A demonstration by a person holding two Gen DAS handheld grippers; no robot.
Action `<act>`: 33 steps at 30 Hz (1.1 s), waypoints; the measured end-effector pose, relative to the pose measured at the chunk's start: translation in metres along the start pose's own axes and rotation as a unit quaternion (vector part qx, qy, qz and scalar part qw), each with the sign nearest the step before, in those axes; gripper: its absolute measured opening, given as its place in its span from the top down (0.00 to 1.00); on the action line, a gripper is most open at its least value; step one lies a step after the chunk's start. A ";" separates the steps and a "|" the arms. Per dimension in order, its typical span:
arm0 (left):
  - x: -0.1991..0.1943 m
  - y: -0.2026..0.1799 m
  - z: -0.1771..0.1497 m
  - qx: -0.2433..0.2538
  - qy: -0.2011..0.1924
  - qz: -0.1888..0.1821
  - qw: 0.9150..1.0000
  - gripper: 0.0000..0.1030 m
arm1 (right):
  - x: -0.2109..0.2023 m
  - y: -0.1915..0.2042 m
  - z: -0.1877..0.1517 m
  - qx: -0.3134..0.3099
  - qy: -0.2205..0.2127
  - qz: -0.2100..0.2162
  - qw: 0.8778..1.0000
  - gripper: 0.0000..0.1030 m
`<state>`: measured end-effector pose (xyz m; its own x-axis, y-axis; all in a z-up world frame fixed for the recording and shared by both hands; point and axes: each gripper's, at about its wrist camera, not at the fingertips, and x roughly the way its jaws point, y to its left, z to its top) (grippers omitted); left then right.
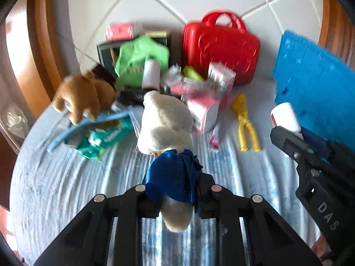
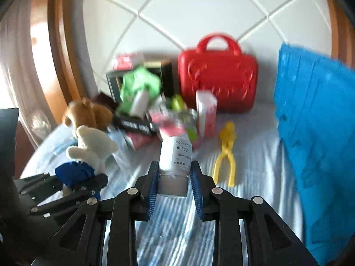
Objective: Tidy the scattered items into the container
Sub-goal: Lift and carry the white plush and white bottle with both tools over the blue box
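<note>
2 plush bears [image 1: 164, 119] [image 1: 82, 93], 2 white bottles [image 2: 175, 155] [image 1: 151, 73], 1 red case [image 1: 219, 46], 1 blue crate [image 1: 315, 82], 1 yellow clip [image 1: 245, 124].

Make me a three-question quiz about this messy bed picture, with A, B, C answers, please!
1. Where is the yellow clip?
A. On the bed sheet, in front of the red case
B. Inside the red case
C. In the left gripper

2. What colour is the cloth tied on the white teddy?
A. Green
B. Blue
C. Pink

3. What is the right gripper doing?
A. Hanging open with nothing in it
B. Holding the brown teddy
C. Shut on the white bottle

Answers:
1 A, the clip lies on the sheet near the red case.
2 B, a shiny blue cloth wraps its middle, where the left gripper grips.
3 C, both blue pads press the bottle's cap end.
</note>
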<state>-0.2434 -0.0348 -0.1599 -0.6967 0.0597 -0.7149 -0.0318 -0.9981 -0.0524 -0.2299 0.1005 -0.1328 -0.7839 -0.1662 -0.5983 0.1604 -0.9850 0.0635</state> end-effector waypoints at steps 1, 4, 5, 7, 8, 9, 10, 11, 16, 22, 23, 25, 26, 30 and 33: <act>-0.012 -0.001 0.003 -0.001 -0.011 -0.004 1.000 0.79 | -0.012 0.002 0.005 -0.001 -0.008 0.000 1.000 0.73; -0.047 -0.007 0.012 -0.001 -0.043 -0.010 0.999 0.79 | -0.048 0.005 0.017 -0.009 -0.038 -0.006 0.999 0.73; -0.056 -0.011 0.015 -0.001 -0.053 -0.012 0.999 0.79 | -0.059 0.005 0.021 -0.009 -0.047 -0.009 0.999 0.73; -0.078 -0.018 0.021 0.001 -0.076 -0.016 0.997 0.79 | -0.080 0.002 0.029 -0.010 -0.063 -0.011 0.998 0.73; -0.086 -0.022 0.023 0.001 -0.084 -0.021 0.996 0.79 | -0.090 0.000 0.034 -0.012 -0.071 -0.013 0.997 0.73; -0.096 -0.027 0.026 0.001 -0.092 -0.026 0.995 0.79 | -0.100 -0.003 0.038 -0.014 -0.078 -0.015 0.997 0.73; -0.105 -0.035 0.029 0.003 -0.100 -0.032 0.994 0.79 | -0.110 -0.006 0.041 -0.016 -0.086 -0.018 0.996 0.73; -0.113 -0.043 0.031 0.007 -0.109 -0.037 0.993 0.79 | -0.119 -0.010 0.044 -0.017 -0.094 -0.020 0.995 0.73; -0.151 -0.095 0.036 0.020 -0.143 -0.061 0.988 0.79 | -0.173 -0.048 0.052 -0.013 -0.135 -0.026 0.990 0.73; -0.184 -0.200 0.038 0.022 -0.172 -0.089 0.981 0.79 | -0.235 -0.145 0.046 -0.028 -0.171 -0.052 0.983 0.73; -0.188 -0.223 0.039 0.020 -0.177 -0.092 0.980 0.79 | -0.244 -0.166 0.043 -0.030 -0.175 -0.059 0.982 0.73; -0.193 -0.265 0.040 0.020 -0.178 -0.097 0.979 0.79 | -0.259 -0.209 0.037 -0.031 -0.176 -0.073 0.981 0.73; -0.193 -0.294 0.042 0.024 -0.171 -0.104 0.980 0.79 | -0.265 -0.231 0.034 -0.029 -0.172 -0.080 0.981 0.73; -0.173 -0.383 0.042 0.057 -0.118 -0.107 0.986 0.79 | -0.273 -0.318 0.017 -0.008 -0.138 -0.115 0.984 0.73; -0.154 -0.430 0.035 0.081 -0.063 -0.119 0.988 0.79 | -0.270 -0.359 0.002 0.011 -0.107 -0.120 0.987 0.73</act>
<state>-0.1479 0.3849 -0.0027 -0.7398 0.3006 -0.6020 -0.3121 -0.9459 -0.0887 -0.0775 0.4989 0.0077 -0.9070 0.0681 -0.4156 -0.0559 -0.9976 -0.0414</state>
